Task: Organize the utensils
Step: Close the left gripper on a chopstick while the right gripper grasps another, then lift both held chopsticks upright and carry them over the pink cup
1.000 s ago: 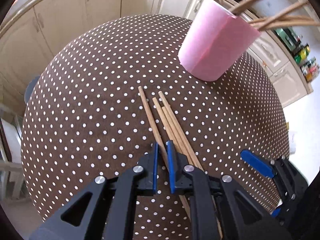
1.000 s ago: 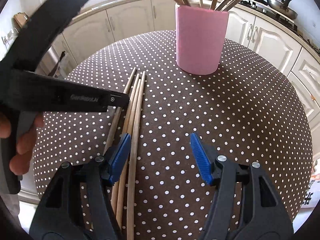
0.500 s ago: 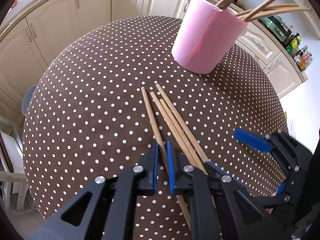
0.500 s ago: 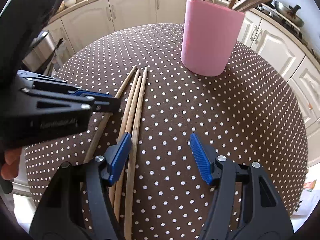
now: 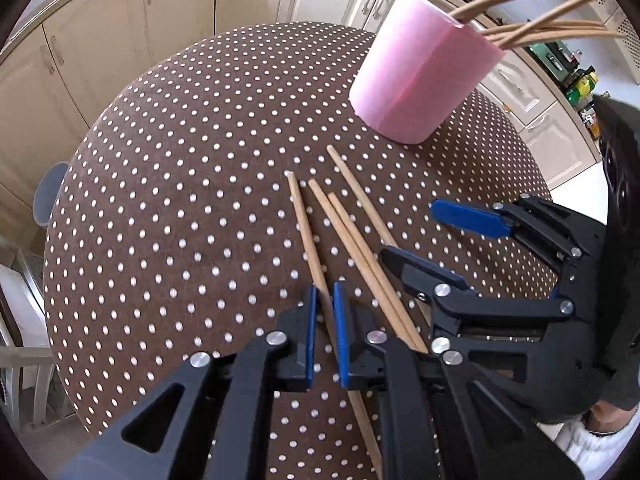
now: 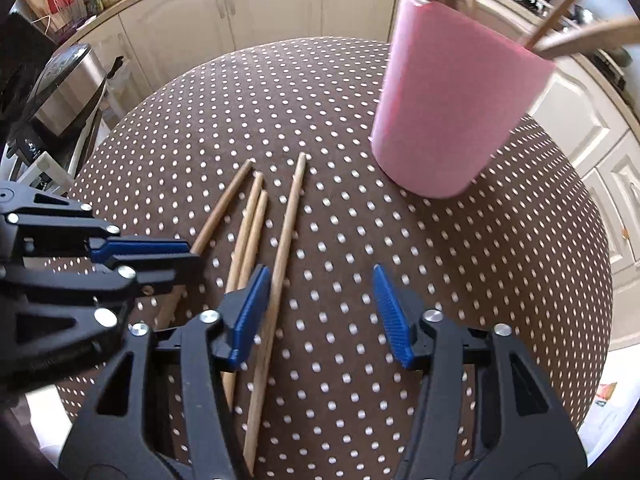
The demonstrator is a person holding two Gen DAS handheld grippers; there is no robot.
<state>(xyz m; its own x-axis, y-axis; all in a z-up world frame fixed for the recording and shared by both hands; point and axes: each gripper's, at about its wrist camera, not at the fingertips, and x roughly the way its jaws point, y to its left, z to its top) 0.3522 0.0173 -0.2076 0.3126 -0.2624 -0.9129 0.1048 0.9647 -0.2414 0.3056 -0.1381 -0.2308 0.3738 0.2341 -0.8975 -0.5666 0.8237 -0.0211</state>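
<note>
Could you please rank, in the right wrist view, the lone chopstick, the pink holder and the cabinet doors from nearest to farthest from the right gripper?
From the right gripper:
1. Lone chopstick, between its closing jaws, untouched.
2. Pink holder, ahead on the right.
3. Cabinet doors, beyond the table.

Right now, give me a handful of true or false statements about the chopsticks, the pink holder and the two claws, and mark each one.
1. Four chopsticks lie loose on the dotted tablecloth. True.
2. The pink holder is empty. False: several wooden sticks stand in it.
3. The left claw is clamped on the leftmost chopstick. True.
4. The pink holder lies tipped on its side. False: it stands upright on the cloth.
5. The right claw grips two chopsticks. False: its jaws are closing with only the rightmost chopstick between them, and the pads are not pressing on it yet.
</note>
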